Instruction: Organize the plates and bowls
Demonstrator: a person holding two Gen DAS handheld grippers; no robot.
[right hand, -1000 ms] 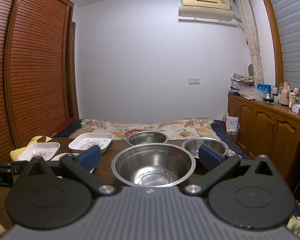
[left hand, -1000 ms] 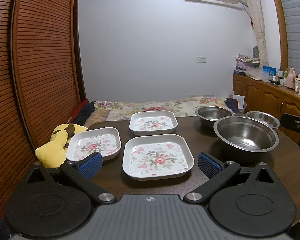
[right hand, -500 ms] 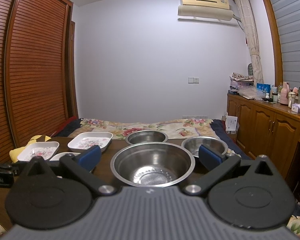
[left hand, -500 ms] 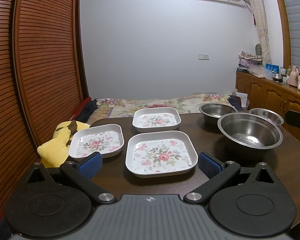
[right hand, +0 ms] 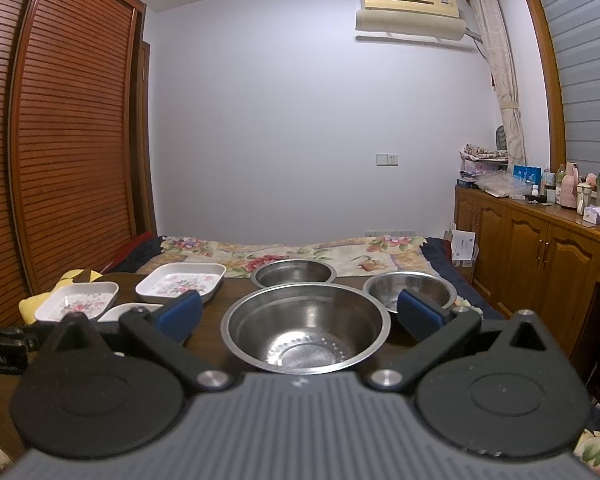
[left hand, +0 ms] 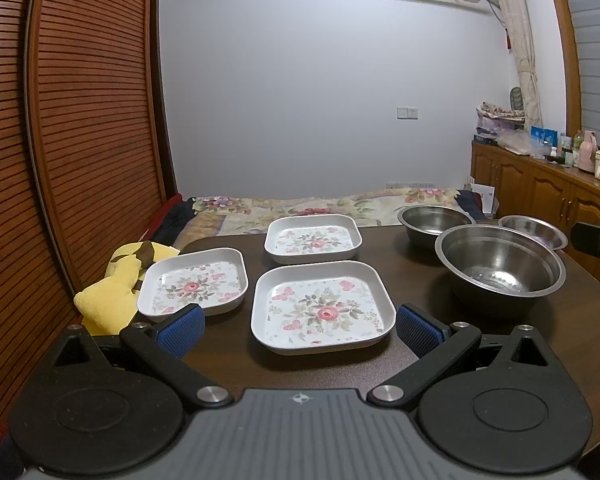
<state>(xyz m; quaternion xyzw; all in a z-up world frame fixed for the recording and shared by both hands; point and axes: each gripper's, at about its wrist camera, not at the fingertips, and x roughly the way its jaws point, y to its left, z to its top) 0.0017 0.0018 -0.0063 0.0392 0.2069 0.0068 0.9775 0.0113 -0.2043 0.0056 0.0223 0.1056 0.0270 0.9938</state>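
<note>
We see white plates (left hand: 320, 306) with pink floral print, silver steel bowls (left hand: 500, 268), dark brown table (left hand: 420, 276), yellow plush toy (left hand: 112, 296), blue gripper pads (left hand: 180, 330).

Left wrist view: from low behind the left gripper (left hand: 298, 330), facing forward over the dark table (left hand: 420, 252) toward the far wall, close to the nearest floral plate (left hand: 321, 311). Right wrist view: same direction, from further right, close behind the large steel bowl (right hand: 308, 330). Shared by both: the large steel bowl (left hand: 500, 270), plates, smaller bowls, bed (right hand: 284, 254), wall.
</note>
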